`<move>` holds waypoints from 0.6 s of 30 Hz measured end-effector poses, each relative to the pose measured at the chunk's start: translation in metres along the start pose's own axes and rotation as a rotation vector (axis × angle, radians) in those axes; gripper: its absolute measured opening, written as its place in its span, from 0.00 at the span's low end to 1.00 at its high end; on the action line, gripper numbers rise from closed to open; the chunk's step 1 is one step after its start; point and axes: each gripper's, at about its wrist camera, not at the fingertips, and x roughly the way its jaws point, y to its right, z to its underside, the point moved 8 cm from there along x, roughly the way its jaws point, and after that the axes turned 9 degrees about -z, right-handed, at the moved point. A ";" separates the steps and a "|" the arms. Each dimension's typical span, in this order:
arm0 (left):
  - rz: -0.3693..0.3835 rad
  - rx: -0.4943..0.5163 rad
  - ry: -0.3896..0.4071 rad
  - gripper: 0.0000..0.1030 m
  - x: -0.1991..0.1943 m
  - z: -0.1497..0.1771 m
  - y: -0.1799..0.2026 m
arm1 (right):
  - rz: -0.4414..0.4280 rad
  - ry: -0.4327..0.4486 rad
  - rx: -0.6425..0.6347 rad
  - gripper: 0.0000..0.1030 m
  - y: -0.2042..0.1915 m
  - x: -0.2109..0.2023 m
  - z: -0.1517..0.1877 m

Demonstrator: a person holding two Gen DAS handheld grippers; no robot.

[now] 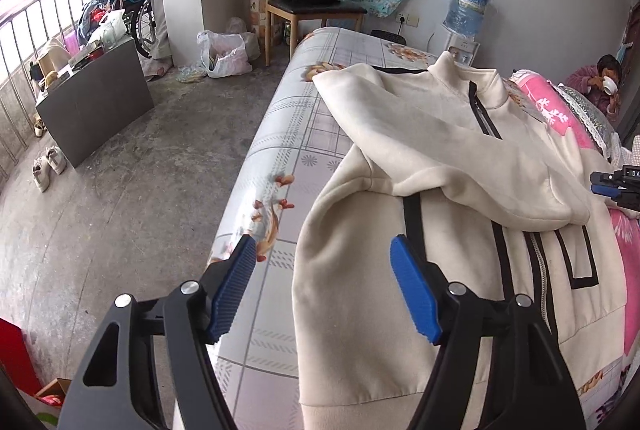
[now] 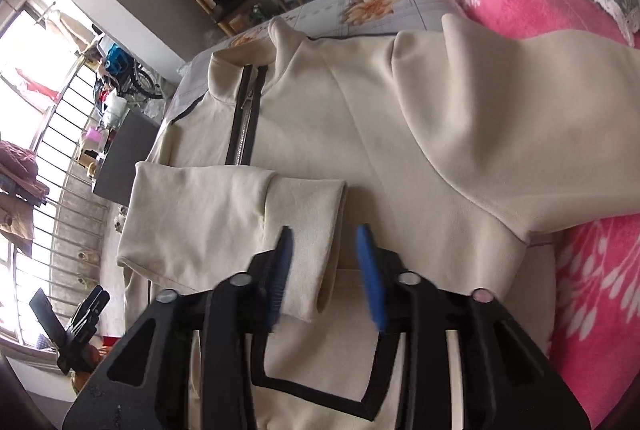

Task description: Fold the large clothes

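Lying lengthwise on the bed [image 1: 280, 118], collar away, the jacket [image 1: 400, 270] sits under both grippers' spread fingers.

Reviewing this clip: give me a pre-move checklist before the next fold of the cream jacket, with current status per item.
1. Left gripper open, holding nothing: ok.
2. Right gripper open, over the sleeve cuff: ok.
3. One sleeve folded across the jacket front: ok.
4. Other sleeve folded in: not ok, it spreads toward the pink blanket.
5. Hem flat: cannot tell.
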 end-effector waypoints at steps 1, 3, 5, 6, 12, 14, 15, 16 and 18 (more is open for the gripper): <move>-0.013 0.014 -0.006 0.66 0.003 -0.003 0.000 | -0.013 -0.010 0.017 0.46 0.002 0.004 -0.001; -0.049 0.045 -0.016 0.66 0.013 -0.007 0.003 | -0.034 -0.054 0.040 0.46 0.005 0.019 -0.003; -0.060 0.076 -0.009 0.66 0.024 -0.012 0.010 | -0.015 -0.093 0.046 0.46 0.009 0.035 -0.004; -0.074 0.094 -0.009 0.66 0.030 -0.013 0.013 | -0.004 -0.105 0.042 0.46 0.010 0.041 -0.003; -0.117 0.174 -0.007 0.64 0.059 -0.016 0.025 | 0.076 -0.145 -0.086 0.12 -0.004 0.061 0.007; -0.110 0.174 -0.007 0.64 0.064 -0.015 0.027 | 0.110 -0.136 -0.134 0.02 -0.011 0.062 0.005; -0.105 0.169 -0.007 0.64 0.065 -0.016 0.027 | 0.105 -0.118 -0.150 0.02 -0.018 0.059 0.000; -0.105 0.166 -0.008 0.64 0.067 -0.016 0.027 | 0.101 -0.081 -0.178 0.02 -0.028 0.052 -0.008; -0.111 0.166 -0.008 0.64 0.069 -0.018 0.028 | 0.062 0.040 -0.238 0.02 -0.060 0.024 -0.033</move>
